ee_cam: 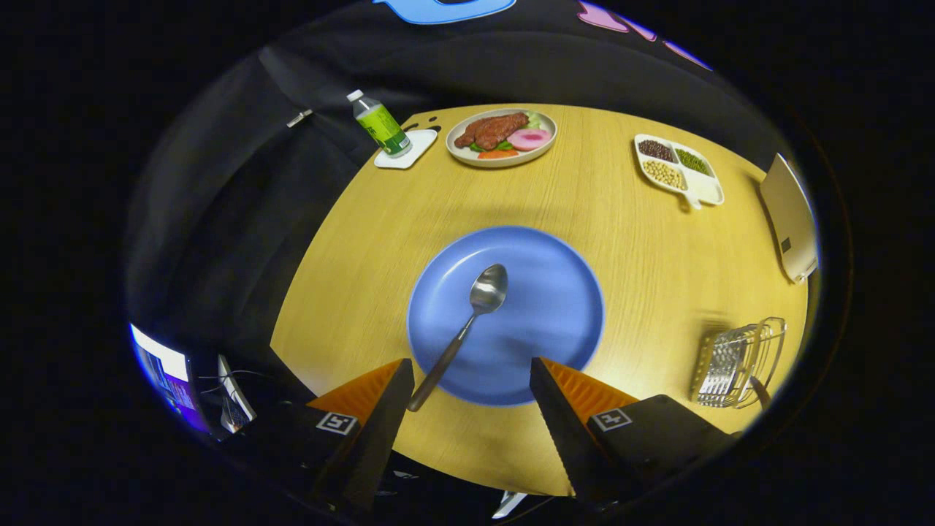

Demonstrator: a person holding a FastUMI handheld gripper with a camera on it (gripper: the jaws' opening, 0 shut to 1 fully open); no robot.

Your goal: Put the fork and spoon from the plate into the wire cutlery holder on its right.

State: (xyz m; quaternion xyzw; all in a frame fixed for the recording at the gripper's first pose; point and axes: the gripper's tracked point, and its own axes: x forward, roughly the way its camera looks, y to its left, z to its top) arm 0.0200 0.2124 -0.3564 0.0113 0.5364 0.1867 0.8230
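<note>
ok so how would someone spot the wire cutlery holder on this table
Start at the round wooden table and find the big blue plate holding a metal spoon. Right of it, past the open gripper, stands the silver wire cutlery holder, the table's one see-through mesh basket.

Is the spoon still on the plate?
Yes: spoon lies on the plate, handle overhanging the rim; open gripper holds nothing.
</note>
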